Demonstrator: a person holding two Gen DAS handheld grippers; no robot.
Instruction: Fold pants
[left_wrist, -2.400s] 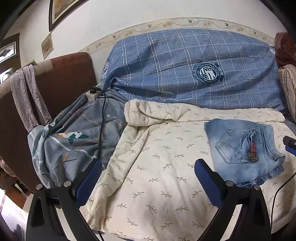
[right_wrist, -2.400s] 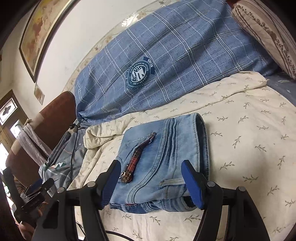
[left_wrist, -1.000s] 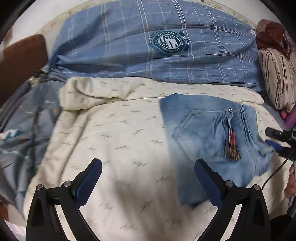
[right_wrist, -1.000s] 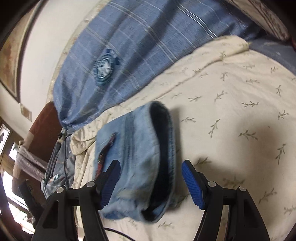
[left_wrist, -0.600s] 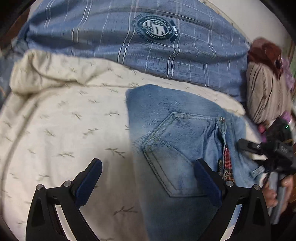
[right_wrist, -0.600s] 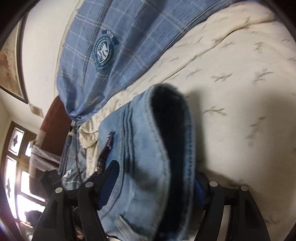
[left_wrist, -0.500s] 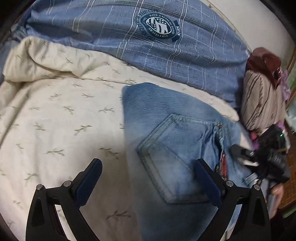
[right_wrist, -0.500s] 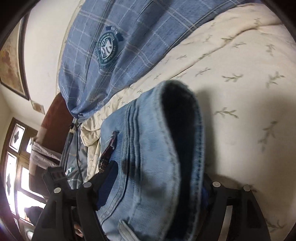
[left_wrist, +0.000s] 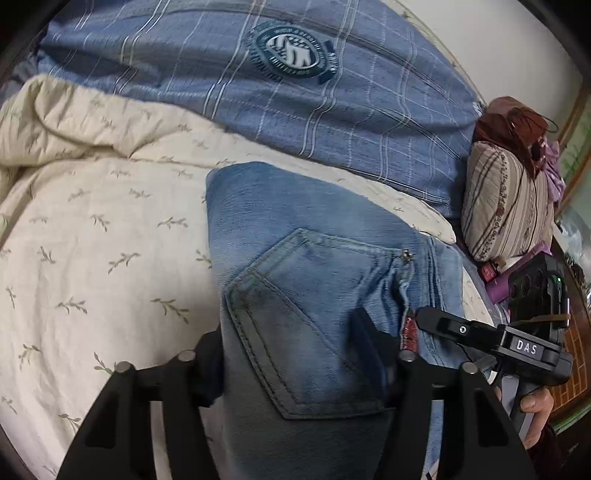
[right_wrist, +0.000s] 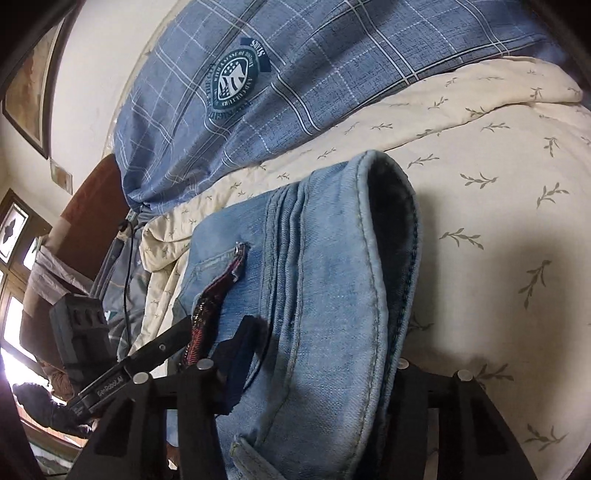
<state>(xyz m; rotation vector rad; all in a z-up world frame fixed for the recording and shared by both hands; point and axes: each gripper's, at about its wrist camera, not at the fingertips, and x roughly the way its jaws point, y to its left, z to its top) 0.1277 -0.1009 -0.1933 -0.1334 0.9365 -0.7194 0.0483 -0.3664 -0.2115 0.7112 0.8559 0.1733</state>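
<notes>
The folded light-blue jeans (left_wrist: 314, 229) lie on a cream leaf-print quilt (left_wrist: 92, 258), back pocket up. My left gripper (left_wrist: 291, 362) straddles the near folded edge. Its jaws are closing, and both pads touch the denim. The right wrist view shows the jeans' waistband (right_wrist: 369, 258) standing up in a thick roll, with a red patterned strap (right_wrist: 210, 302) hanging from the pocket. My right gripper (right_wrist: 321, 369) is closing on that waistband. Its left finger (right_wrist: 240, 350) presses the denim, and the other finger is hidden behind the roll.
A blue plaid cover with a round crest (left_wrist: 258, 92) runs along the back. A striped pillow (left_wrist: 506, 206) and purple items lie at the right. A hand (left_wrist: 535, 406) holds the right tool. At left are a brown headboard (right_wrist: 92, 206) and a black cable (right_wrist: 127, 280).
Both grippers came forward and down onto the jeans from wide open. Their jaws have narrowed around the denim, the left at the folded edge, the right at the waistband.
</notes>
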